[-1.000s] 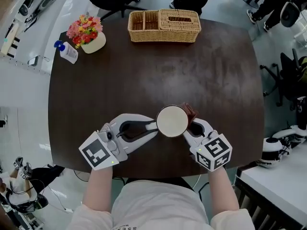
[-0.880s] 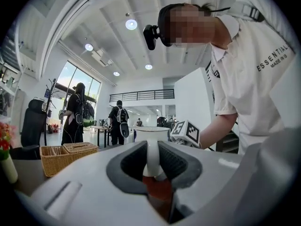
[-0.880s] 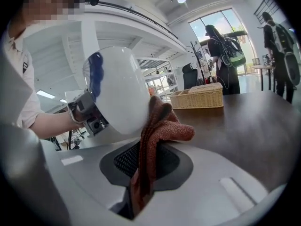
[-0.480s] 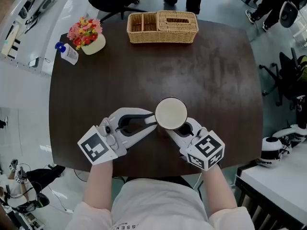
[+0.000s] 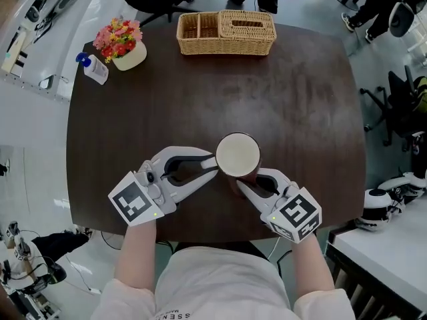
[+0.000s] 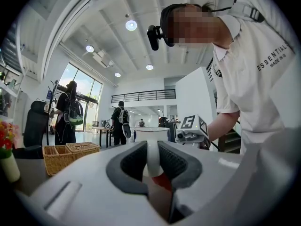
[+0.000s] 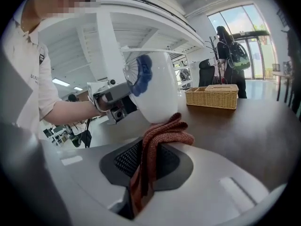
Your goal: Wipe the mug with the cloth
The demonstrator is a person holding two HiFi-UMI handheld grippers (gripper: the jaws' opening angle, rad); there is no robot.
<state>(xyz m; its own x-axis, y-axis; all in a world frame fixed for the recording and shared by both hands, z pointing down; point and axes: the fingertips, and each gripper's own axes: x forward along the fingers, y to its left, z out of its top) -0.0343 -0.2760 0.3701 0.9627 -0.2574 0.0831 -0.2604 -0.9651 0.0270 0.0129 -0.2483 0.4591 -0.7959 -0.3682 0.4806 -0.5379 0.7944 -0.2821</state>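
The mug (image 5: 238,155) is over the near middle of the table (image 5: 287,92). Its handle is clamped between the jaws of the left gripper (image 5: 214,166), while the right gripper (image 5: 248,181) is clenched on the cloth (image 7: 162,135), whose bunched end seems to touch the mug's lower side. The hold on the thin handle is narrow, so a hard push from the cloth could twist the mug in the jaws or knock it loose, and the cloth could slip out. There is one mug, one cloth, two grippers, one basket (image 5: 226,32), one flower pot (image 5: 120,44) and one bottle (image 5: 93,71).
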